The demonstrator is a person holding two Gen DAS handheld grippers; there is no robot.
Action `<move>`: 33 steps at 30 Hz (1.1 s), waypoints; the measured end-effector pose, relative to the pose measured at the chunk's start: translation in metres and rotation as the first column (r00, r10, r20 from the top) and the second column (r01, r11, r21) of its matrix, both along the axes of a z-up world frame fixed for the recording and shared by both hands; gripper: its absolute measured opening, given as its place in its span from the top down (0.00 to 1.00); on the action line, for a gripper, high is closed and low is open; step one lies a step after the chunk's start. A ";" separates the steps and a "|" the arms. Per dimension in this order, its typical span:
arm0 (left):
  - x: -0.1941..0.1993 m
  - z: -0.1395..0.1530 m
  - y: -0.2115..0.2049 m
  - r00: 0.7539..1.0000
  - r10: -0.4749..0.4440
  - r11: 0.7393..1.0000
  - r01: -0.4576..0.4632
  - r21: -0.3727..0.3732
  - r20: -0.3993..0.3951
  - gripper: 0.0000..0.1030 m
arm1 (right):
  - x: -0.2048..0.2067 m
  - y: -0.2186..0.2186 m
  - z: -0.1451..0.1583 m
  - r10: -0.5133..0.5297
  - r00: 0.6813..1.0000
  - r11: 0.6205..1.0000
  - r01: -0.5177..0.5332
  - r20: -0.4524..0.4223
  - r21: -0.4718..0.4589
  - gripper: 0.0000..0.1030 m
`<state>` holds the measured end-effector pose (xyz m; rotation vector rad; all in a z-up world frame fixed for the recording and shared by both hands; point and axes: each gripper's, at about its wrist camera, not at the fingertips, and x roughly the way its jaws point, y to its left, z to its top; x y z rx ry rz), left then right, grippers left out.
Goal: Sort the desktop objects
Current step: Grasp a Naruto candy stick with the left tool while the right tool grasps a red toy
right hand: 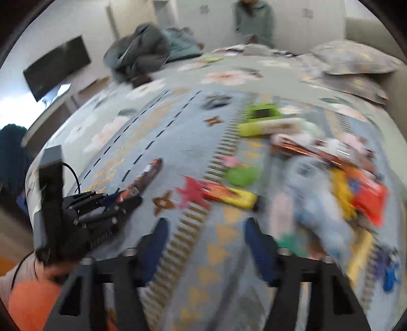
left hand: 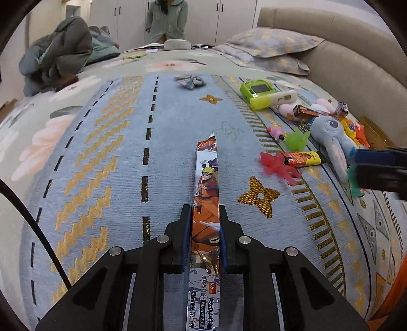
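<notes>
The long flat pen packet [left hand: 207, 193], glossy foil printed with an orange cartoon ninja, sits clamped between the blue pads of the left gripper [left hand: 204, 214], whose black jaws are drawn nearly together on its narrow sides; the packet's far end reaches out over the woven blue blanket [left hand: 122, 157], a coarse cloth with gold zigzags, black dashes and star shapes, spread on a bed. To the right lies the unsorted heap: a translucent red rubbery figure [left hand: 278, 166] touching a yellow-and-red box [left hand: 302, 158], a green jelly-like toy [left hand: 296, 138], a soft grey-blue plush elephant [left hand: 330, 137], and a lime-green plastic device [left hand: 257, 91] with a small screen. In the blurred right wrist view the right gripper [right hand: 206, 244] hovers over the blanket's gold fringe pattern with its blue-padded jaws standing apart and nothing between them; the heap is just beyond and to its right. A person in a pale green top [left hand: 166, 20] stands at the bed's far side
</notes>
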<state>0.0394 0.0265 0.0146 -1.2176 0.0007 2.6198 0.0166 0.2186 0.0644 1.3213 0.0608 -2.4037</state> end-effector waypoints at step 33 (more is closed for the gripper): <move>0.003 -0.004 -0.005 1.000 0.006 0.996 -0.006 0.093 -0.006 0.82 | 0.081 0.113 0.022 -0.405 0.914 0.883 0.386 -0.017 -0.266 0.90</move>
